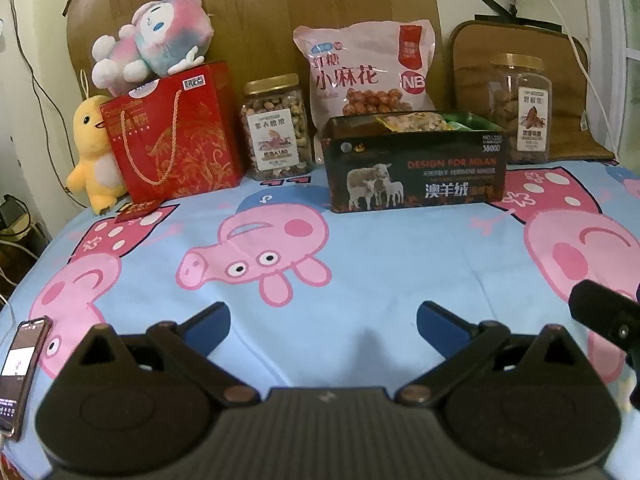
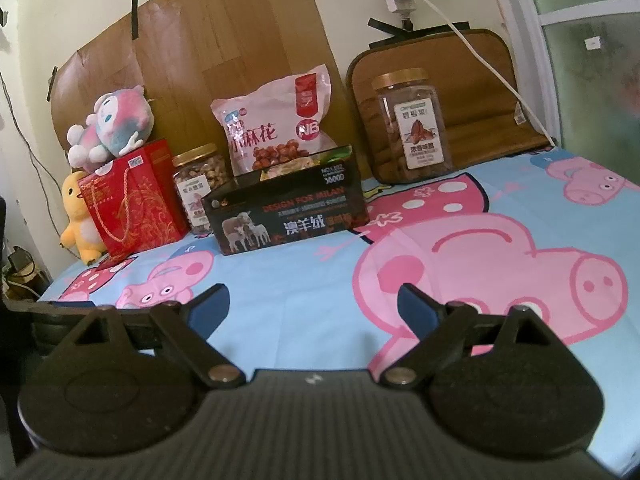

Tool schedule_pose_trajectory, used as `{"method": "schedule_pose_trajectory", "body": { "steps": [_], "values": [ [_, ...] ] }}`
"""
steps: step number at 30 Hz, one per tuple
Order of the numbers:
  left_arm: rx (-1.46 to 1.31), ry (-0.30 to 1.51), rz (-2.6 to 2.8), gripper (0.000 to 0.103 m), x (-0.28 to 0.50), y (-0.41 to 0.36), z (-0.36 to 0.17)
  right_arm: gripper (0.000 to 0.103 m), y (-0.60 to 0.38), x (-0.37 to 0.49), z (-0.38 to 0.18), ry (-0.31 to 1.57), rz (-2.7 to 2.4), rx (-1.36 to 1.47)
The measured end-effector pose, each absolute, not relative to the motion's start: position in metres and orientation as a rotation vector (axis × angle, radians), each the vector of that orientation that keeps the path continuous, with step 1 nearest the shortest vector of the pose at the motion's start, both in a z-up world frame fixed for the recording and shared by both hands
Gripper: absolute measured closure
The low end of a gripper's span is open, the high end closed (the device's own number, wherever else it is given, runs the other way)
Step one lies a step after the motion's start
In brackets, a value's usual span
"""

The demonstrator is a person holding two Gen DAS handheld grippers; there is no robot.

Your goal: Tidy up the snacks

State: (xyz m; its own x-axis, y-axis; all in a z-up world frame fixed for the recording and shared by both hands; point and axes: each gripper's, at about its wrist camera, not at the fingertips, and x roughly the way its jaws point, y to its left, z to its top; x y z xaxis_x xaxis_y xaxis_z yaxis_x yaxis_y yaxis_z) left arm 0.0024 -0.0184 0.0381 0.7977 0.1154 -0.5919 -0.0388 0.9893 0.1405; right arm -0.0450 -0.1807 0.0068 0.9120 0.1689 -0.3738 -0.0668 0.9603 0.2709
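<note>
Snacks stand in a row at the back of the bed (image 1: 360, 248), well apart from both grippers: red gift bag (image 1: 176, 136), nut jar (image 1: 276, 128), pink snack pouch (image 1: 368, 68) behind the open dark box (image 1: 416, 168), which already holds some packets, then a second jar (image 1: 520, 108). Left gripper (image 1: 323, 322) and right gripper (image 2: 314, 306) hover with fingers wide apart, holding nothing. Sorting looks barely begun; the next move probably means reaching forward to a jar, fingers spread enough for its width.

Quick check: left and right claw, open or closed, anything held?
Left claw: open, nothing between its fingers, above the bedsheet.
Right claw: open, holding nothing.
</note>
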Motion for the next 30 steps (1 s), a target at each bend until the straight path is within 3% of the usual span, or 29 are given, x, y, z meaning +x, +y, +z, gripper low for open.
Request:
{"method": "schedule_pose_trajectory", "body": {
  "steps": [30],
  "values": [
    [0.143, 0.690, 0.148, 0.000, 0.000, -0.005, 0.036, 0.010, -0.179, -0.047, 0.008, 0.397, 0.129, 0.256]
  ]
}}
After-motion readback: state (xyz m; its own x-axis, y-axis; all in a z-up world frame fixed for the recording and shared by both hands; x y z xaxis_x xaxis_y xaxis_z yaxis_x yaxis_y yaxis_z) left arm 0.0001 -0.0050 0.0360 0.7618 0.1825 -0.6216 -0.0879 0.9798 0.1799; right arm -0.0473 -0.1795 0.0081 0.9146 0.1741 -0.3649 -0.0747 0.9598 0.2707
